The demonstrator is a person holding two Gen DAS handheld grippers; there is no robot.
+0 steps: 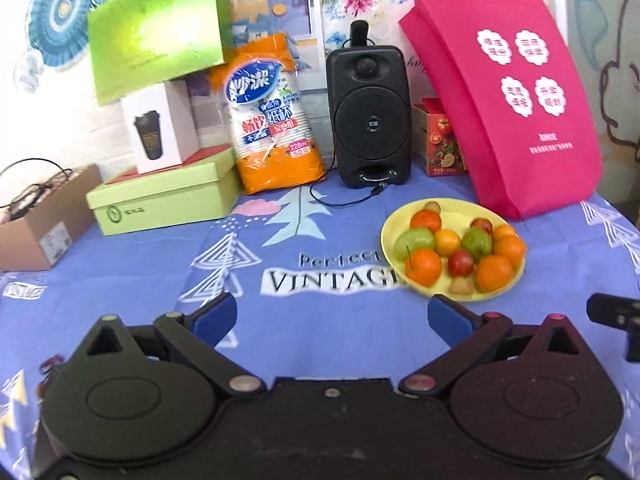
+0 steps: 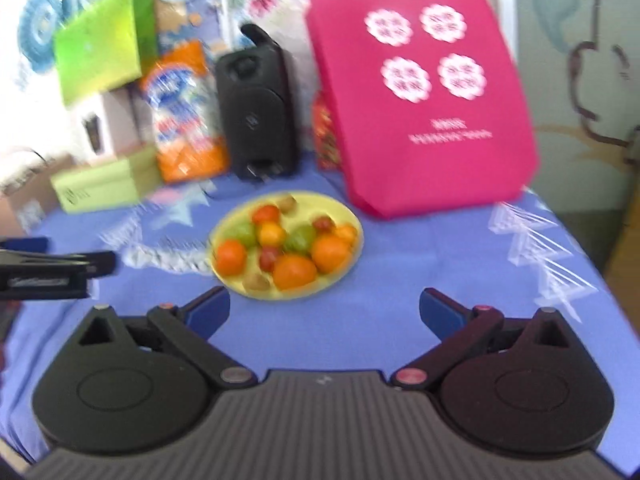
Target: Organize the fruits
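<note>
A yellow plate (image 1: pixel 394 226) on the blue tablecloth holds several fruits: oranges (image 1: pixel 423 267), green fruits (image 1: pixel 414 239), small red ones (image 1: pixel 461 262) and brownish ones. My left gripper (image 1: pixel 331 316) is open and empty, low over the cloth, with the plate ahead to its right. My right gripper (image 2: pixel 325 309) is open and empty just short of the same plate (image 2: pixel 347 216), whose fruits (image 2: pixel 294 272) look blurred. Each gripper shows at the edge of the other's view: the right one (image 1: pixel 616 316) and the left one (image 2: pixel 52 266).
Along the back stand a pink tote bag (image 1: pixel 516 92), a black speaker (image 1: pixel 370 116) with a cable on the cloth, an orange pack of paper cups (image 1: pixel 272 116), green and white boxes (image 1: pixel 160 196) and a small red box (image 1: pixel 440 136). A cardboard box (image 1: pixel 44 224) sits left.
</note>
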